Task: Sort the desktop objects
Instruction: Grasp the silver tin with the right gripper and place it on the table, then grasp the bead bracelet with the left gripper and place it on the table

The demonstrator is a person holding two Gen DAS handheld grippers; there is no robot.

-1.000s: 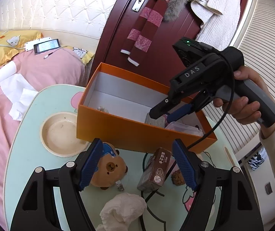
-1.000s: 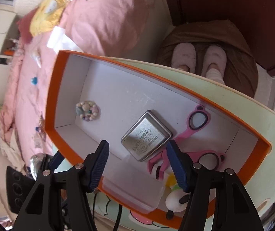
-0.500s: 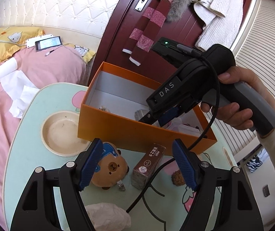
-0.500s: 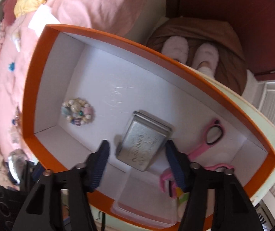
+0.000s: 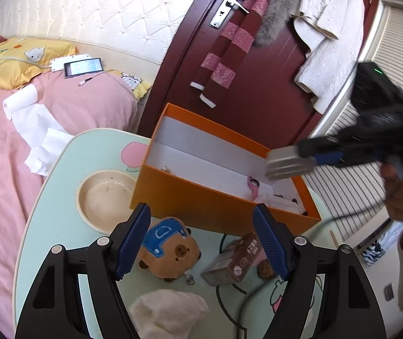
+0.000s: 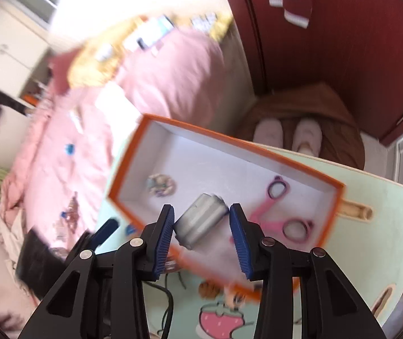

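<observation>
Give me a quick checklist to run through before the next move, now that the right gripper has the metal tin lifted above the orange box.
1. Tin held: the metal tin sits between the pads of the right gripper, whose jaws are closing. Ok.
2. Grip secure: the tin looks tilted and the picture is blurred. Cannot tell.
3. Tin clear of the orange box: in the left wrist view it hangs above the rim. Ok.
4. Left gripper free: open, nothing between its pads. Ok.
5. Items left on the table: bear plush, brown carton, crumpled tissue. Not ok.
</observation>
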